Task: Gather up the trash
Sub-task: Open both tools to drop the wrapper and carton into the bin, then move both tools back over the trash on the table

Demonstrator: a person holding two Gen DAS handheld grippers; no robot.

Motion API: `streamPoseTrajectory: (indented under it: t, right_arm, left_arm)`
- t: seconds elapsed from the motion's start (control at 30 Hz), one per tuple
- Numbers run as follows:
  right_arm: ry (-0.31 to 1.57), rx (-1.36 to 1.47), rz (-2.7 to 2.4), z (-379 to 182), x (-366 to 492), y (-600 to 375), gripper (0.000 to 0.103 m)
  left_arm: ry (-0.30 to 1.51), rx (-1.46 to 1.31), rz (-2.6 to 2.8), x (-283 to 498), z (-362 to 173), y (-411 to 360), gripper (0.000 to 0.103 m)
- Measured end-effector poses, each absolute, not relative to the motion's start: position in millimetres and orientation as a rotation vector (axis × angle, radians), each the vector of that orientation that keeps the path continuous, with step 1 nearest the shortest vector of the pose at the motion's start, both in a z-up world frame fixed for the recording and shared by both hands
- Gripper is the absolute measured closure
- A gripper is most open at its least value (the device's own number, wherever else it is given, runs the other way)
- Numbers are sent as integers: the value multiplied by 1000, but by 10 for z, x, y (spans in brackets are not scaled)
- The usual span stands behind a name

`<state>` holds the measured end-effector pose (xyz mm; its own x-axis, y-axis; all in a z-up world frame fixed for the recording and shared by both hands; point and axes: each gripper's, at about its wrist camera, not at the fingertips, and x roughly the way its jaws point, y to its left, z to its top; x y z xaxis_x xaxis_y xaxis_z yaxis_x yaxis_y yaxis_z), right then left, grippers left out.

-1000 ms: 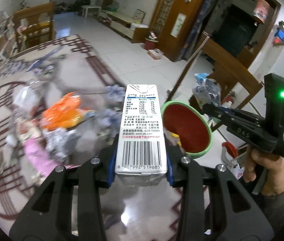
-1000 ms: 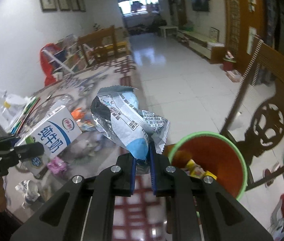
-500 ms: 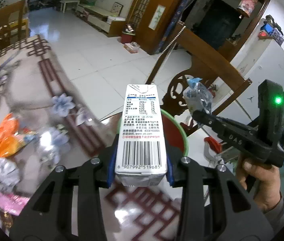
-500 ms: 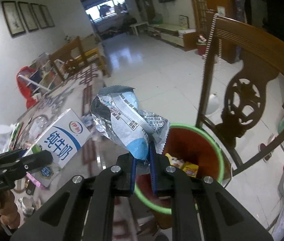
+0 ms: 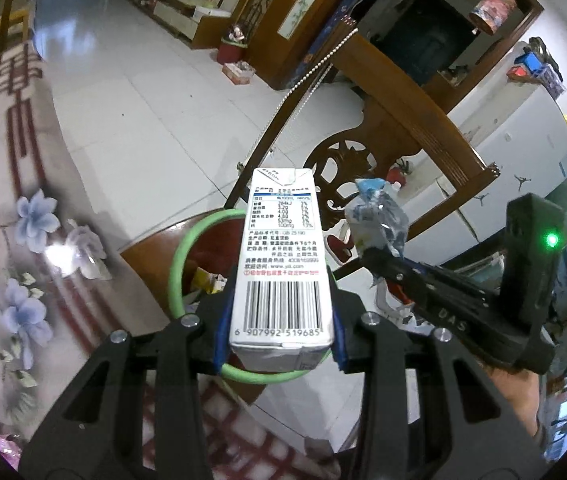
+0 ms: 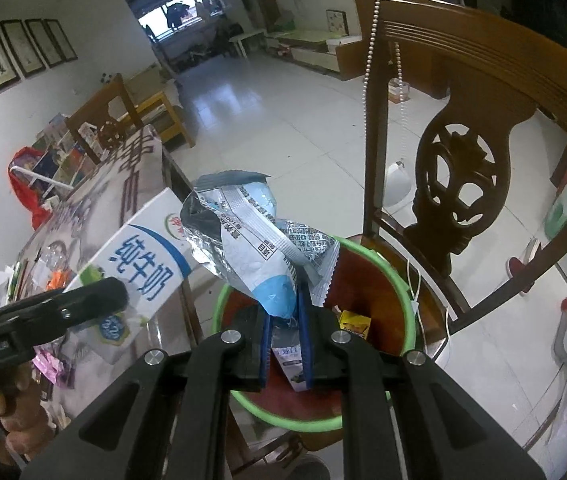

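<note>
Both grippers have swung from over the littered table to the green-rimmed bin (image 6: 397,276), which now sits right under them. Left gripper (image 5: 279,332) clamps the milk carton (image 5: 281,256) and right gripper (image 6: 285,344) pinches the foil wrapper (image 6: 251,248), both above the opening. Released together, carton could knock wrapper aside, or clip the rim and tumble out.

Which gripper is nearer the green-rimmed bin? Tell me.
Right, though only slightly. The right gripper holds its snack wrapper directly over the green-rimmed bin opening. The left gripper holds the milk carton over the bin's near rim.
</note>
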<state>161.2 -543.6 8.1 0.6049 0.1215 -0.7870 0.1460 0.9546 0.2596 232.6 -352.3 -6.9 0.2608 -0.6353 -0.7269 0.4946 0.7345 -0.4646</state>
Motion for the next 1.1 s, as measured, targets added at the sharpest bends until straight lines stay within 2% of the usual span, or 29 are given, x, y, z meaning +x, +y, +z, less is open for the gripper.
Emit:
streamPoseTrajectory:
  t: [0.23,0.27,0.33,0.4,0.5,0.53,0.6,0.63,0.67,0.73,1.1]
  right_arm:
    - [935,321,-26,51,1633,-5464,89]
    - [935,323,-35,49,1638,-5476,87]
    - [940,341,-39,35,1645,-5510,81]
    - [944,339,-41,26,1639,-5505,71]
    - [945,340,-39,33,1634,-5484,57]
    - [942,337,-39,41,1634,-5481,48]
    - [928,320,-49,72,1627,-5455,38]
    - [921,315,-48,93,1623,-5433,26]
    - [917,311,-51,101,1628,-5419,18]
    - [914,290,-54,123,1637,-5360,14]
    - [890,226,-30,242,1674,-5047,8]
  left_arm:
    - [1084,-173,-771,2408,-137,-3628,66]
    - [1086,-185,-765,2426,-134,-3637,63]
    - [1095,-226,-763,2472,-130,-3643,52]
    - [1086,-244,-754,2480,-98,-3597,34]
    - [1071,-256,-750,2470,-42,-3562,17]
    - [1063,-259,-740,2457,-15,-3530,15]
    - [1052,-259,-725,2435,19,-3484,8]
    - [1046,-260,-714,2421,39,-3451,6]
    - [1041,-259,-699,2413,54,-3416,5]
    - [1036,-257,-677,2392,81,-3334,5]
    - [957,-181,-569,2159,309,-2820,5]
